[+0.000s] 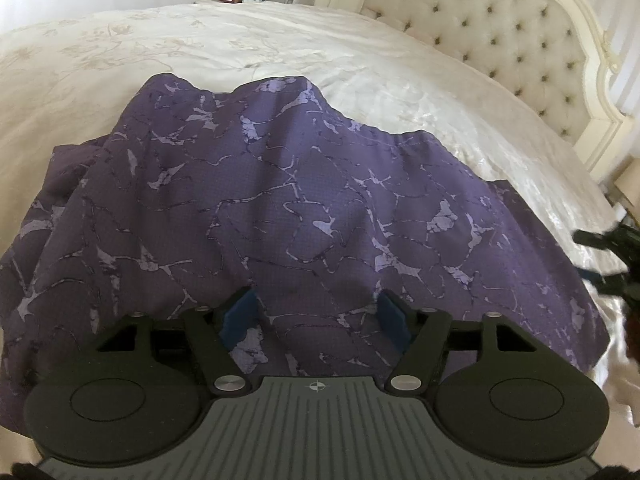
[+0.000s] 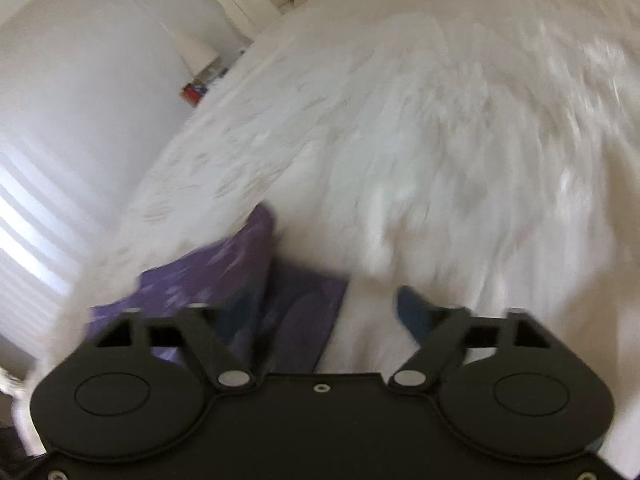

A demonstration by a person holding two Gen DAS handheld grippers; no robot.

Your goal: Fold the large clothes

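A large purple garment with a pale marbled print lies spread on the cream embroidered bedspread of the bed, below its tufted cream headboard. The left gripper hovers over the garment's near edge, jaws spread, pinching nothing. The right gripper sits at the garment's corner, its view blurred, jaws spread wide, with cloth lying between them unpinched.
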